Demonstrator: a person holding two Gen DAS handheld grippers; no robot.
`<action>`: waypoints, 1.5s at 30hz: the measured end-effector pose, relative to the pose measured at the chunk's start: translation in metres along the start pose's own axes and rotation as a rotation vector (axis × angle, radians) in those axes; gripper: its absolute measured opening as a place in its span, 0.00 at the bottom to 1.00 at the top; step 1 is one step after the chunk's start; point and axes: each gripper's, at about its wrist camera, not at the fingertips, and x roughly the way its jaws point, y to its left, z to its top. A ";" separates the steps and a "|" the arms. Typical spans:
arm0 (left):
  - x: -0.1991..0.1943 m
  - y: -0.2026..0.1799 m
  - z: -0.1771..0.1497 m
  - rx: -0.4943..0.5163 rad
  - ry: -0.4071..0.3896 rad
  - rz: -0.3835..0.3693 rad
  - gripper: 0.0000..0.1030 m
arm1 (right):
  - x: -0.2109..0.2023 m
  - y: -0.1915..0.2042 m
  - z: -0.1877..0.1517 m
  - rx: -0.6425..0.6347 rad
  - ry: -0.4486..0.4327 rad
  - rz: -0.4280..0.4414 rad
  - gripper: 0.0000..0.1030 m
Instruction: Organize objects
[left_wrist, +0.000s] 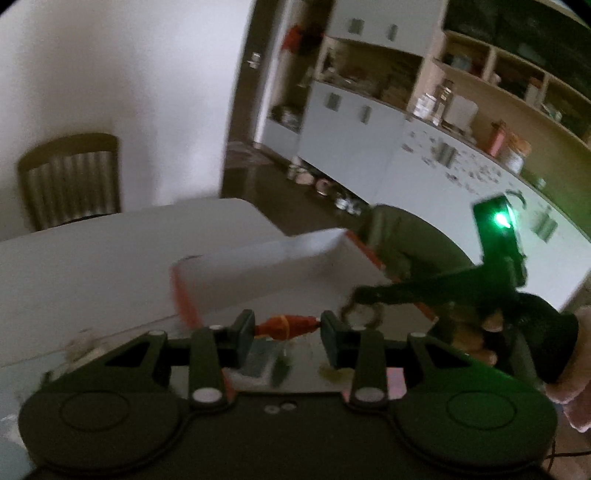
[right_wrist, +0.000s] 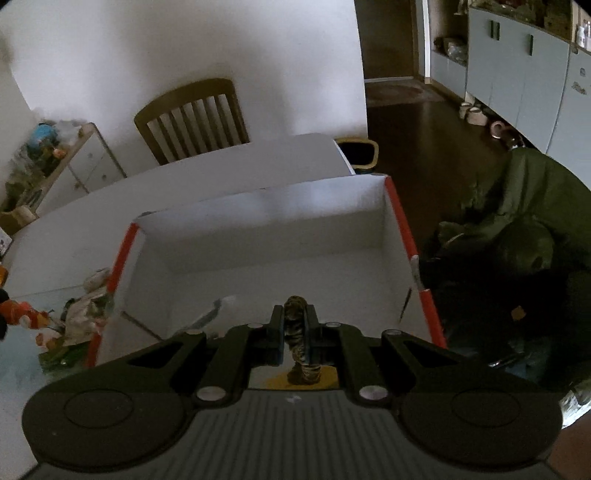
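The right hand-held gripper (right_wrist: 295, 325), clenched on an upright striped toy figure (right_wrist: 297, 332), hung over the white box's (right_wrist: 258, 236) near edge.

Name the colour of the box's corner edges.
Red-orange strips on the corner edges of the white box; the right wrist view shows them best.

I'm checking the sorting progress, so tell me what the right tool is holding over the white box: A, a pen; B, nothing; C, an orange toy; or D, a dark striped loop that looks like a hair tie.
D: the right tool is shut on a dark striped loop above the white box; the left tool grips the orange toy.
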 end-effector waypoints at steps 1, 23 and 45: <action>0.007 -0.004 0.000 0.008 0.009 -0.012 0.36 | 0.001 -0.003 0.001 0.004 0.000 0.001 0.09; 0.122 -0.015 -0.021 0.123 0.293 0.045 0.36 | 0.063 -0.008 0.004 -0.026 0.152 -0.024 0.09; 0.148 -0.004 -0.022 0.120 0.446 0.112 0.40 | 0.054 -0.020 0.000 -0.022 0.187 -0.050 0.11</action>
